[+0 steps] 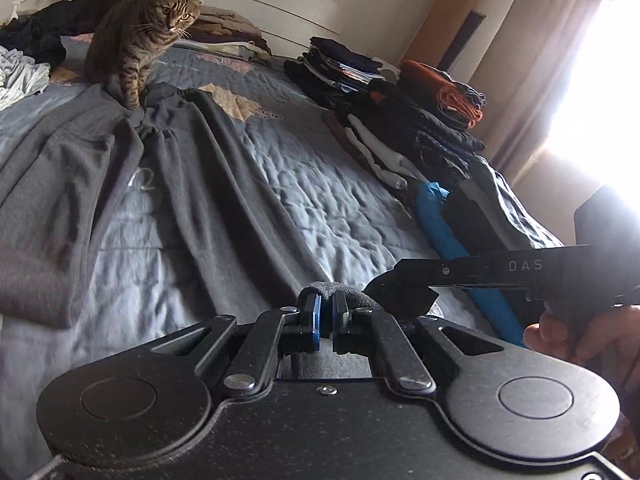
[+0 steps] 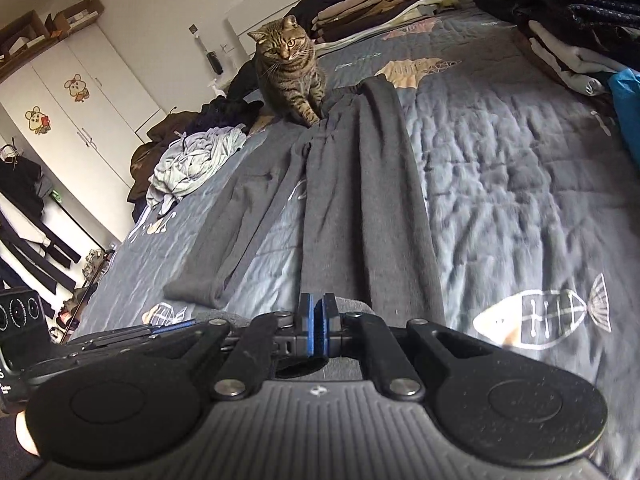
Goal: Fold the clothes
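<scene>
I have both tools pressed together on the near hem of the grey trousers (image 2: 360,200): left tool (image 1: 327,312), right tool (image 2: 319,320). Trousers lie lengthwise on the bed (image 2: 500,184). The cat (image 2: 290,76) sits on the waistband (blocker). Next fold toward the waistband needs slow lift.

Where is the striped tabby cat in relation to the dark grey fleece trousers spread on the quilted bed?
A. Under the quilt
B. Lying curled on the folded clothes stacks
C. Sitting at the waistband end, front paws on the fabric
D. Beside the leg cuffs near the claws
C: the striped tabby cat sits upright at the far waistband end of the dark grey fleece trousers, front paws on the fabric.
</scene>
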The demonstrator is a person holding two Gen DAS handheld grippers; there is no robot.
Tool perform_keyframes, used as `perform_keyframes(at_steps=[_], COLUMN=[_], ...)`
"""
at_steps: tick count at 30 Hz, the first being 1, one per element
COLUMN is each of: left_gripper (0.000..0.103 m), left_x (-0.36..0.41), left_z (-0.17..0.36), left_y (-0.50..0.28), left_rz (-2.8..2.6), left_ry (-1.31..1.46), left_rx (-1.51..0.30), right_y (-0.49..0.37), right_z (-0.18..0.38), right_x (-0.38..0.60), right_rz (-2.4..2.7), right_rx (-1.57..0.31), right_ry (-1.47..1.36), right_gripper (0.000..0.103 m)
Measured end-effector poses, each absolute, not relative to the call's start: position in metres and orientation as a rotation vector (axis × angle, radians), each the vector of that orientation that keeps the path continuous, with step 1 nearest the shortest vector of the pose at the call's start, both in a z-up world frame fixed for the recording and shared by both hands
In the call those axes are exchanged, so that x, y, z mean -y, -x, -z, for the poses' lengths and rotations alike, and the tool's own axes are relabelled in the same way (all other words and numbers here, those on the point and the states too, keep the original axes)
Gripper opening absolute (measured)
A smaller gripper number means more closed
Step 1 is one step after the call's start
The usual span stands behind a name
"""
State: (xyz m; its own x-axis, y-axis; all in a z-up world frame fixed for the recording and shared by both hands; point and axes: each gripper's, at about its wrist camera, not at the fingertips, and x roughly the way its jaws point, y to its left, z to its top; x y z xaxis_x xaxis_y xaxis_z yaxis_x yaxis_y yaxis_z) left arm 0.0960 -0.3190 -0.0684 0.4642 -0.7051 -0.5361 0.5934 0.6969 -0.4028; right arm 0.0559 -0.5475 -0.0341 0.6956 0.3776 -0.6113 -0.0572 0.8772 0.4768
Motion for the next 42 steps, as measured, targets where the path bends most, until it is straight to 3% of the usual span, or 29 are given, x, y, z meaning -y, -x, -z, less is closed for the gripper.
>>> perform_keyframes(at_steps=[11, 21, 28, 32, 34, 36, 38, 42], left_gripper=[0.005, 0.005, 0.006, 0.007, 0.018, 0.061, 0.065, 0.064], left_x=[0.353, 0.377, 0.379, 0.380, 0.372, 0.362, 0.353, 0.345], left_z=[0.064, 0.095, 0.113, 0.124, 0.120, 0.114, 0.107, 0.099], left_y=[-0.237, -0.328, -0.359, -0.377, -0.374, -0.367, -0.360, -0.347], left_rz=[0.752, 0.720, 0.677, 0.652, 0.649, 0.650, 0.669, 0.690], left_ry=[0.072, 0.018, -0.025, -0.049, -0.057, -0.062, -0.064, -0.066], left_rx=[-0.673, -0.676, -0.709, -0.727, -0.725, -0.696, -0.641, -0.628], right_y=[-0.211, -0.335, -0.378, -0.371, -0.363, -0.356, -0.350, -0.351], right_z=[0.035, 0.057, 0.087, 0.098, 0.099, 0.099, 0.100, 0.104], right_x=[0.552, 0.561, 0.560, 0.555, 0.551, 0.546, 0.538, 0.521], right_rz=[-0.215, -0.125, -0.116, -0.115, -0.130, -0.158, -0.187, -0.210], right_rx=[-0.744, -0.711, -0.724, -0.720, -0.709, -0.704, -0.709, -0.696], right_ry=[-0.412, -0.378, -0.320, -0.228, -0.152, -0.076, 0.007, 0.148], right_gripper=[0.004, 0.004, 0.004, 0.009, 0.011, 0.016, 0.028, 0.036])
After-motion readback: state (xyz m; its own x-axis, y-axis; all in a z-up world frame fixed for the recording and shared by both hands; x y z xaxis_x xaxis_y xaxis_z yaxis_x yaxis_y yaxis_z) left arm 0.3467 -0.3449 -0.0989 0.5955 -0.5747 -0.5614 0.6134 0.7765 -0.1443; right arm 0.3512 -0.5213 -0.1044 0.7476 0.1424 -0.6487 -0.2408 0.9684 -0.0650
